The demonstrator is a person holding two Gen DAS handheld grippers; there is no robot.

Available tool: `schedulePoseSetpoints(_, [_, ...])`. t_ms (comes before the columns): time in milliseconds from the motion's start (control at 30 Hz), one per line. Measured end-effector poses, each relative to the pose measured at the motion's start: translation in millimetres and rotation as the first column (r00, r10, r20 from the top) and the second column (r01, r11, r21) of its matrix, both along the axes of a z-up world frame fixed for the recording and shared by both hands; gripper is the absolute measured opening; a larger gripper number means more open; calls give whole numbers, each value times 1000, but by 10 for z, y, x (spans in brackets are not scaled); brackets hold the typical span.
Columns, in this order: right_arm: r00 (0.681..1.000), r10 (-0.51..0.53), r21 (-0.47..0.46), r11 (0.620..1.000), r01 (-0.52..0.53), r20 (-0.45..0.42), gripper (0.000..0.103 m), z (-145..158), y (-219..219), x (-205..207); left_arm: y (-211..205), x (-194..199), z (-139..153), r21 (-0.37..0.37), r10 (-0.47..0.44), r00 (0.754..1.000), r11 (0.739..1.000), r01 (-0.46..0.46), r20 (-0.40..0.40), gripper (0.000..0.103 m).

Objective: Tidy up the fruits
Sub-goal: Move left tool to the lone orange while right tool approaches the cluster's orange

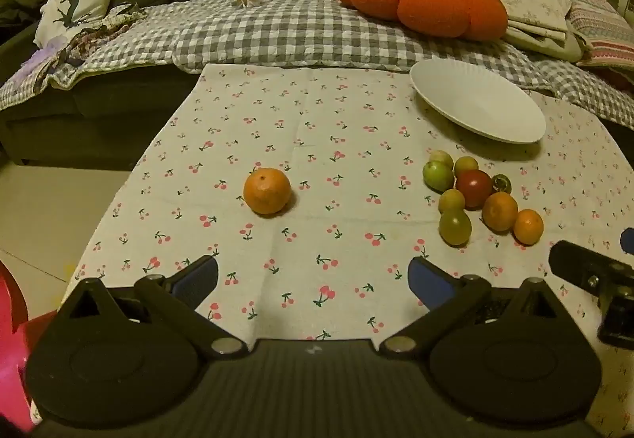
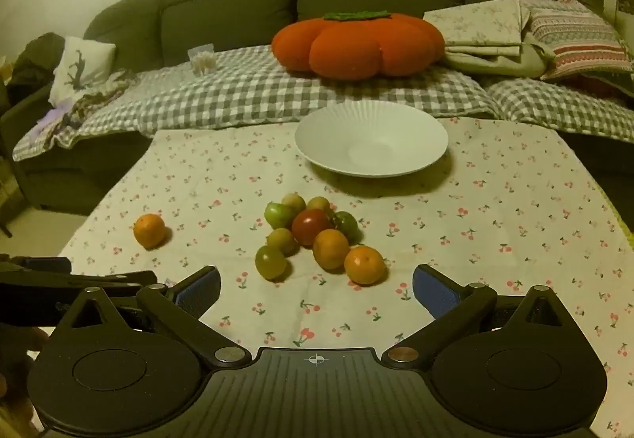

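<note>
Fruit cluster (image 2: 313, 236) lies near white plate (image 2: 370, 139), lone orange (image 1: 266, 191) apart.

Each gripper is matte black plastic. The left gripper (image 1: 313, 277) and right gripper (image 2: 316, 289) share one build — two rounded, fan-shaped side plates with a raised disc and a triangular cut-out, angled link arms pinned with silver round-headed screws, and fingers faced with blue textured pads (image 2: 434, 293). A ribbed centre panel carries a small white crosshair mark (image 2: 316, 359).
</note>
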State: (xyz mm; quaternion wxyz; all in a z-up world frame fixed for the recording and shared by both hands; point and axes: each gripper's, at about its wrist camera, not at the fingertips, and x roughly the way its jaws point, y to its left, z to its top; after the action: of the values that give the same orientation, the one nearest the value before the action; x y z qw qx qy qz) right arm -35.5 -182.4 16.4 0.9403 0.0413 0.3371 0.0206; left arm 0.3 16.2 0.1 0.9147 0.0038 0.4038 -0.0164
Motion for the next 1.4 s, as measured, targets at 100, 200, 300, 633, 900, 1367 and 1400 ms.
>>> schedulePoseSetpoints(100, [1000, 0, 14, 1000, 0, -5, 103, -29, -71, 23, 29, 17, -36, -12, -2, 1000, 1000, 2, -10, 100])
schedulePoseSetpoints(200, [1000, 0, 16, 1000, 0, -4, 103, -50, -77, 29, 69, 31, -54, -29, -2, 1000, 1000, 1, -12, 100])
schedulePoseSetpoints(300, [1000, 6, 1, 1000, -6, -8, 103, -56, -74, 69, 68, 50, -57, -18, -7, 1000, 1000, 7, 1, 100])
schedulePoseSetpoints(633, [998, 17, -21, 1000, -19, -63, 103, -93, -94, 204, 100, 136, -80, -29, -16, 1000, 999, 16, 22, 100])
schedulePoseSetpoints(900, [998, 8, 7, 1000, -8, -60, 102, -120, -214, 351, 572, 341, 42, -197, 34, 999, 980, -29, 22, 100])
schedulePoseSetpoints(1367, [992, -23, 81, 996, 33, -127, 92, -337, -355, 591, 587, 725, -309, -164, 69, 997, 984, -71, -22, 84])
schedulePoseSetpoints(1400, [991, -24, 81, 996, 35, -132, 90, -362, -356, 609, 574, 755, -343, -155, 69, 997, 985, -72, -21, 84])
